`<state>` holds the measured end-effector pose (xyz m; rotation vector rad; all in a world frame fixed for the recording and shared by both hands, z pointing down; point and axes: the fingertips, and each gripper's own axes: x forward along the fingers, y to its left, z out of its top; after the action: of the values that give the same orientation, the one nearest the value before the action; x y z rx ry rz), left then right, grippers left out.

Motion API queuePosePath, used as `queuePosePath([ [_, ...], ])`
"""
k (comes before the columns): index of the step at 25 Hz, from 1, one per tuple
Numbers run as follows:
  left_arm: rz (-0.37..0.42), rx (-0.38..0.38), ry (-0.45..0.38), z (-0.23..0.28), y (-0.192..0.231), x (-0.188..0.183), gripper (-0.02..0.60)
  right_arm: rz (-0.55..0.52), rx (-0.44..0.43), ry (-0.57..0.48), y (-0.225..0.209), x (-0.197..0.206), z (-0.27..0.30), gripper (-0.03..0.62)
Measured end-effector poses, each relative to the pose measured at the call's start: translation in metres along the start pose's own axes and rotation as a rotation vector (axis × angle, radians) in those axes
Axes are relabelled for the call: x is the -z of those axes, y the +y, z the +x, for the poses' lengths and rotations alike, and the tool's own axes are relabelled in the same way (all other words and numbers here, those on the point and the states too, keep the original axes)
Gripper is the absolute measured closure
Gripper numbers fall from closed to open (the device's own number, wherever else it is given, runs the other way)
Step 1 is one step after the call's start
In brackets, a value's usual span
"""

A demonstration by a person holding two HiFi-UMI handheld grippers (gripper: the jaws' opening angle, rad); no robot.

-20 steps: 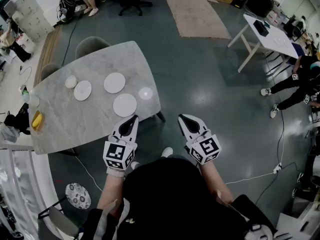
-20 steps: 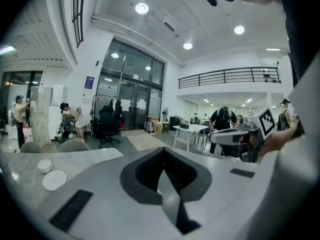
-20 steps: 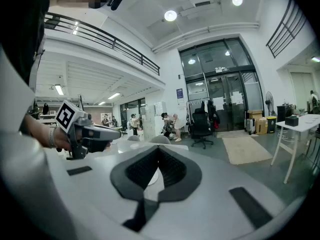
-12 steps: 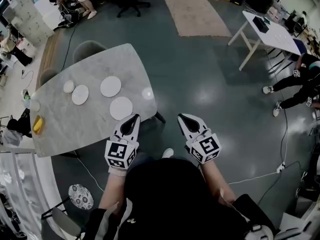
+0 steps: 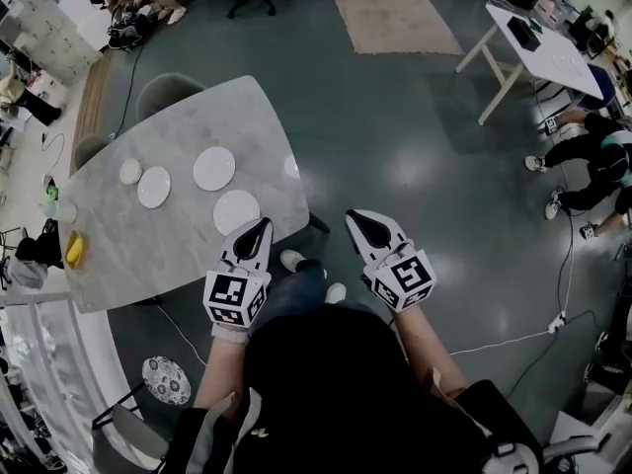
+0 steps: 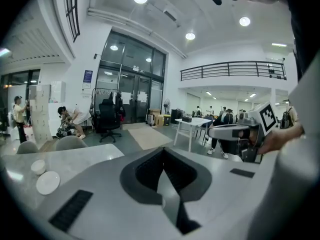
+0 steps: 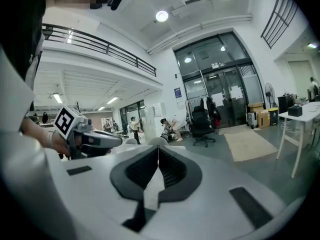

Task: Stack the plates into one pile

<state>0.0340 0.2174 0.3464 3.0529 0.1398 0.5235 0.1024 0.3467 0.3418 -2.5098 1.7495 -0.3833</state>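
Four white plates lie apart on the marble table (image 5: 148,255): a small one (image 5: 130,171), a medium one (image 5: 154,187), and two larger ones (image 5: 214,168) (image 5: 237,211). My left gripper (image 5: 260,228) hovers over the table's near corner, just right of the nearest plate, jaws shut and empty. My right gripper (image 5: 357,217) hangs over the floor to the right, also shut and empty. In the left gripper view the shut jaws (image 6: 161,156) point past two plates (image 6: 48,182) (image 6: 38,166) at the left. The right gripper view shows shut jaws (image 7: 158,151) and the left gripper (image 7: 95,140).
A yellow object (image 5: 74,248) lies at the table's left edge. A grey chair (image 5: 163,92) stands behind the table. A white desk (image 5: 538,52) and a rug (image 5: 390,13) are far off. People sit on the floor at the right (image 5: 592,156). A cable (image 5: 513,339) crosses the floor.
The head view has shifted, so the table sits a little further left. The person's leg and shoes have come into view between the grippers. Both grippers stay shut before the body.
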Motion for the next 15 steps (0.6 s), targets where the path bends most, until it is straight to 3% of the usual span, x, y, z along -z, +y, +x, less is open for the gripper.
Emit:
queuePosePath([
  [5, -0.035, -0.029, 0.012, 0.023, 0.036, -0.004, 0.572, 0.02, -0.018, 0.059, -0.016, 0.005, 0.042, 0.579],
  [15, -0.133, -0.139, 0.068, 0.063, 0.147, 0.01, 0.572, -0.041, -0.171, 0.176, -0.03, -0.009, 0.191, 0.577],
])
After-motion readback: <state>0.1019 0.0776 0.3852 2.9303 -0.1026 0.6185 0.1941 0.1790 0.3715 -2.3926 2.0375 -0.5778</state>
